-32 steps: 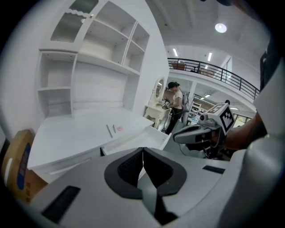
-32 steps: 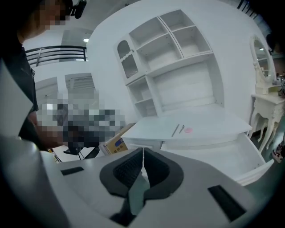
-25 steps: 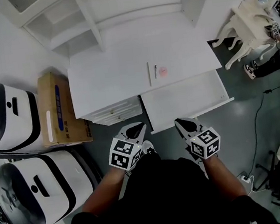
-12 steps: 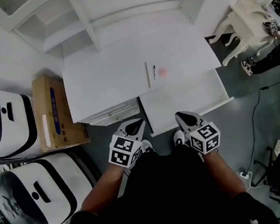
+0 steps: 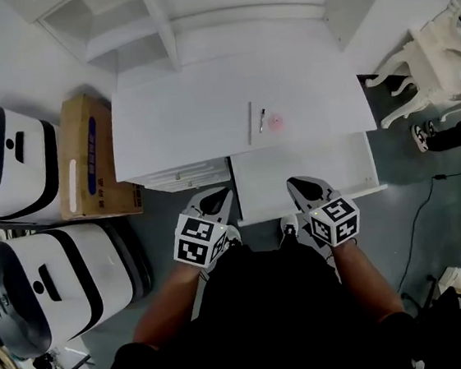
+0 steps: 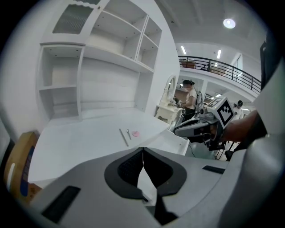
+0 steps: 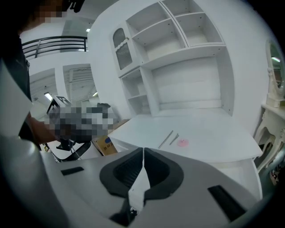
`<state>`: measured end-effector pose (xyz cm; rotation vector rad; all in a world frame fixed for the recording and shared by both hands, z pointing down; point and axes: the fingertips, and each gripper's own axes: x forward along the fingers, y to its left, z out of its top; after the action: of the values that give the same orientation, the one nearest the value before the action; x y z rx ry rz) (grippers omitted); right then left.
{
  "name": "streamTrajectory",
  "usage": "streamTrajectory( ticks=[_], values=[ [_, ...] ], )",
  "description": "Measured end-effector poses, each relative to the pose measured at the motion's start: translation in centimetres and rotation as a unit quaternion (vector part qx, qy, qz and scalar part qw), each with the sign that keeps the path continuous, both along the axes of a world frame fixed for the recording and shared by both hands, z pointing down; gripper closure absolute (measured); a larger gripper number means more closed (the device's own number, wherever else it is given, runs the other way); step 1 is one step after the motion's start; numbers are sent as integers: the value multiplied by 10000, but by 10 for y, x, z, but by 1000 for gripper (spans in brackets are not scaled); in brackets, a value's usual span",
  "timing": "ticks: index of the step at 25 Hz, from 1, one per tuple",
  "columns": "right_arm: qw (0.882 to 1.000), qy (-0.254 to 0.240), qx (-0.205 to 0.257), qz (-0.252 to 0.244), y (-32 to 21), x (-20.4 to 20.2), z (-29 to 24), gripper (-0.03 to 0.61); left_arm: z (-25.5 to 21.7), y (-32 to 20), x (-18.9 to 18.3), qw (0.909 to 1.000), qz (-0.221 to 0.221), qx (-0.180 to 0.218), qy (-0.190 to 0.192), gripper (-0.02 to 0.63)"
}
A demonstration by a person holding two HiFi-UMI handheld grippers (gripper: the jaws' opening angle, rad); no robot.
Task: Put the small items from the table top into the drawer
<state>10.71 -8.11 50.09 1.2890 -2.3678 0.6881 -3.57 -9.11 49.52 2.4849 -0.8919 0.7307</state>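
The left claw (image 5: pixel 215 199) and the right claw (image 5: pixel 304 187) are both closed, jaws pressed together with nothing between them. We hold them low and close to the body, side by side, just in front of the open drawer (image 5: pixel 352 166).

The drawer is pulled out from under the right part of the white table top (image 5: pixel 173 120). What shows of its inside is bare and white.

Three small items lie close together on the table top, near its front edge and right of the middle, just behind the drawer: a thin pale stick (image 5: pixel 250 123), a short dark pen-like piece (image 5: pixel 262 120) and a small round pink thing (image 5: pixel 275 121).

We judge that the task has barely begun. The drawer is open, but no item has been lifted, so all three remain to be picked up and put inside.

A cardboard box (image 5: pixel 88 167) stands on the floor beside the table's left edge. It carries blue print, too small to read. No other writing shows apart from the black-and-white square markers on the claws' cubes.
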Motion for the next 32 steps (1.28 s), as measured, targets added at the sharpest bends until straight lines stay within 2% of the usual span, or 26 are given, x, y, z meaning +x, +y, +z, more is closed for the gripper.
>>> streamTrajectory(
  ticks=[8,16,26,32],
  values=[
    [9975,481,57,-511,-27,24,24,549,15,-19,10,9981,-317,118,-523,603],
    [9931,1014,229,-548,-93,40,50,549,34,-19,11,9956,-295,8,-894,603],
    [9863,1564,-33,-515,-161,46,100,546,40,-25,10,9956,-551,-396,-644,603],
    [9833,1732,-215,-525,-191,46,121,537,42,-29,-7,9939,-743,-521,-632,603]
  ],
)
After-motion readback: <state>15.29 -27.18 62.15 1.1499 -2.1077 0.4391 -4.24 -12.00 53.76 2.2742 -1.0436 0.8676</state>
